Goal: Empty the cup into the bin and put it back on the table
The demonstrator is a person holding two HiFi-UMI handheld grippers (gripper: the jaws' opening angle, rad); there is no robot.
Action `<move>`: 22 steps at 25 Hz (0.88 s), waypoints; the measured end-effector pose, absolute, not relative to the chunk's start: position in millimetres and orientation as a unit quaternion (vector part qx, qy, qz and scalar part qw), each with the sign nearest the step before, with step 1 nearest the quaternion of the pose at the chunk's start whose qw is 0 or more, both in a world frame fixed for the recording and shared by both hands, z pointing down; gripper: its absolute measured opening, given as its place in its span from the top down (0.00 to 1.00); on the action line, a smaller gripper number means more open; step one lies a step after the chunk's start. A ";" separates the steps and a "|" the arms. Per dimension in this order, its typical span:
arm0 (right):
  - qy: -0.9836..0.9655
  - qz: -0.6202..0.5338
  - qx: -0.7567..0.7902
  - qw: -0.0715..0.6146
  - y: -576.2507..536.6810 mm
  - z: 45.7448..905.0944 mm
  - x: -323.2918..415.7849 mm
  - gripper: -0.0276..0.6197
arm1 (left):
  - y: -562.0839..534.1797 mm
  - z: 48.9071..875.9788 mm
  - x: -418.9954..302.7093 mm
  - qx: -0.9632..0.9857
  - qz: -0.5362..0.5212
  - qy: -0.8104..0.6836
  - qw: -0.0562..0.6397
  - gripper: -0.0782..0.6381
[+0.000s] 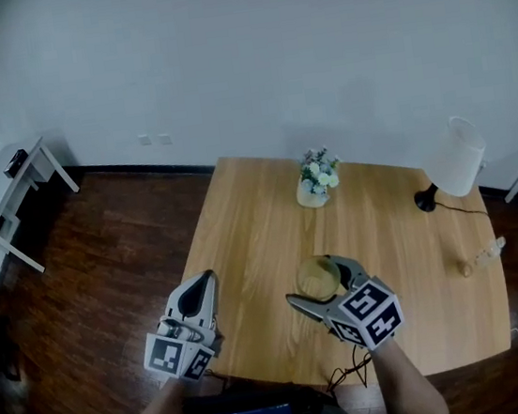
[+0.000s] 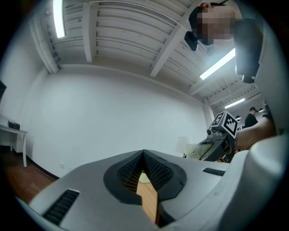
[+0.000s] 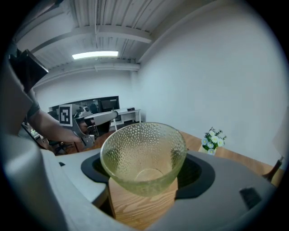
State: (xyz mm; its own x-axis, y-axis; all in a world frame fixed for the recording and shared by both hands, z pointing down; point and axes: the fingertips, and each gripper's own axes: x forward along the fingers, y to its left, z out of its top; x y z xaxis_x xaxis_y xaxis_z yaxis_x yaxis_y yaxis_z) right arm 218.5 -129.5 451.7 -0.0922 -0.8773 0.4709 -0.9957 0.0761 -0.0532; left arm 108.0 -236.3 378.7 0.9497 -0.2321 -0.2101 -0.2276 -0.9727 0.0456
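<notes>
We see a light wooden bench (image 1: 246,250). On it stand a small flower pot (image 1: 317,179) at twelve o'clock, a white lamp (image 1: 452,162) at two, and a pale little object (image 1: 481,257) at three.

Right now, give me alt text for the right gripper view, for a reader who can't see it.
A dimpled glass cup, seemingly empty, is gripped between the grey jaws of the right gripper, with the wooden table below it. A small pot of white flowers stands further back on the right, against a white wall.
</notes>
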 end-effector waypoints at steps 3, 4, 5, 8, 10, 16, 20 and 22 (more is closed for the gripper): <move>-0.715 0.192 0.653 0.159 -134.0 468.3 221.0 0.34 | -236.8 387.8 111.5 0.988 -0.098 -0.116 0.012 0.90; -0.715 0.194 0.653 0.158 -135.6 473.6 221.8 0.34 | -237.8 391.0 113.6 0.989 -0.095 -0.114 0.014 0.90; -0.713 0.196 0.654 0.158 -137.1 479.1 223.3 0.34 | -239.7 395.0 116.2 0.989 -0.092 -0.113 0.018 0.90; -0.705 0.206 0.659 0.163 -142.0 497.3 229.7 0.34 | -247.7 408.1 124.0 0.990 -0.080 -0.113 0.026 0.90; -0.700 0.211 0.663 0.161 -146.0 508.1 234.4 0.34 | -251.4 415.8 130.1 0.991 -0.071 -0.108 0.028 0.90; -0.685 0.224 0.674 0.161 -162.7 545.3 252.9 0.34 | -260.2 452.0 153.0 0.993 -0.050 -0.097 0.055 0.90; -0.687 0.233 0.665 0.178 -175.4 575.7 257.0 0.34 | -267.4 474.7 174.3 0.994 -0.028 -0.083 0.068 0.90; -0.687 0.235 0.662 0.185 -179.8 591.9 257.4 0.34 | -273.2 486.6 181.0 0.994 -0.017 -0.083 0.069 0.90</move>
State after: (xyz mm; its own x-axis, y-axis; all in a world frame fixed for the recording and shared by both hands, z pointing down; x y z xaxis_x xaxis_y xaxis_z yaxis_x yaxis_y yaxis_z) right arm 257.4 -179.8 591.9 -0.0539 -0.8230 0.5655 -0.9970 0.0126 -0.0765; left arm 181.0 -273.2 486.6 0.9857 -0.1670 -0.0233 -0.1622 -0.9768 0.1398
